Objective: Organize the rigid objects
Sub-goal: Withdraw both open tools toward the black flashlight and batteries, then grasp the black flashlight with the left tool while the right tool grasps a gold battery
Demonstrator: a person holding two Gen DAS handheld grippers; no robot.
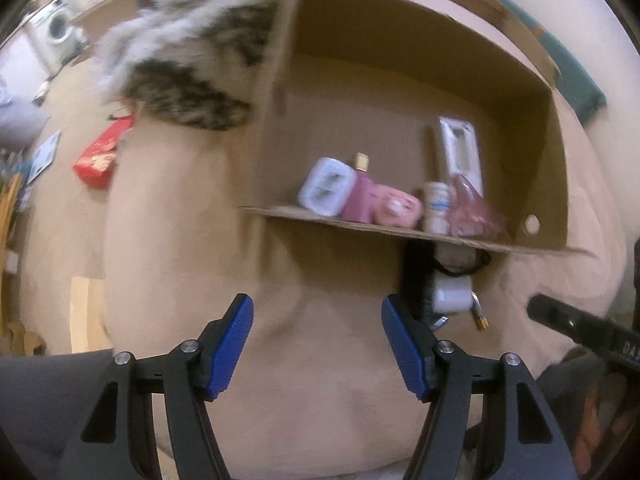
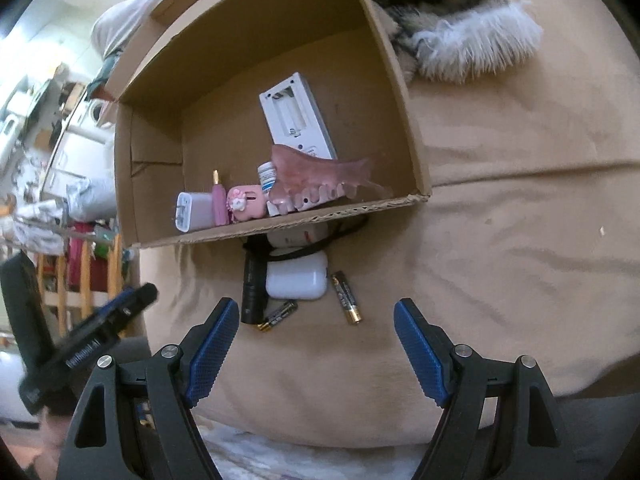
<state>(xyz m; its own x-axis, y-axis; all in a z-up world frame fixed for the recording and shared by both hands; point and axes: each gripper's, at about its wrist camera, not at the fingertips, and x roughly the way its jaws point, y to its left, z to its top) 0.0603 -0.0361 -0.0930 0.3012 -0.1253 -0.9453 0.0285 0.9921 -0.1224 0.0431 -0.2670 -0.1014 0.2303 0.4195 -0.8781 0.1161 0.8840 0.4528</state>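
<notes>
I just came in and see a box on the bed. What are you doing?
Tidying small hard things into the cardboard box. A charger, pink bottle and remote are already inside. A white case, black flashlight and two batteries lie outside. The left claw and right claw are open, holding nothing.

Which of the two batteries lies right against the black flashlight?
The left battery, touching the flashlight's lower end. The other battery lies apart, right of the white case.

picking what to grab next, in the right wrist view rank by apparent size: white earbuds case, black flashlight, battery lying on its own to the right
1. white earbuds case
2. black flashlight, narrower but longer, so close to the case
3. battery, clearly smallest
</notes>
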